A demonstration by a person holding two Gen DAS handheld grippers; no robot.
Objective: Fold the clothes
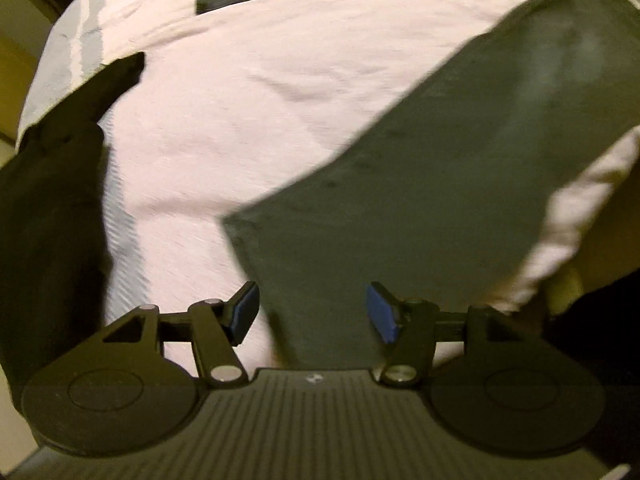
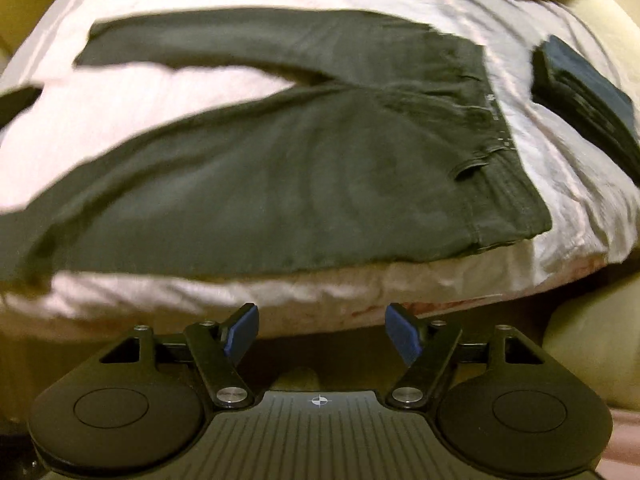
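Observation:
Dark olive trousers point(image 2: 280, 176) lie spread on a pale pink bed sheet point(image 2: 200, 92), legs apart to the left, waistband point(image 2: 508, 168) to the right. In the left wrist view one trouser leg point(image 1: 420, 184) runs from the upper right down to my left gripper point(image 1: 312, 312), which is open with the leg's hem end between its blue pads. My right gripper point(image 2: 322, 334) is open and empty, just off the near edge of the bed, below the trousers' seat.
A stack of dark folded clothes point(image 2: 584, 96) lies on the sheet point(image 1: 240, 120) at the right. A dark garment point(image 1: 60, 184) lies at the bed's left edge. A light cushion point(image 2: 592, 344) sits low right beside the bed.

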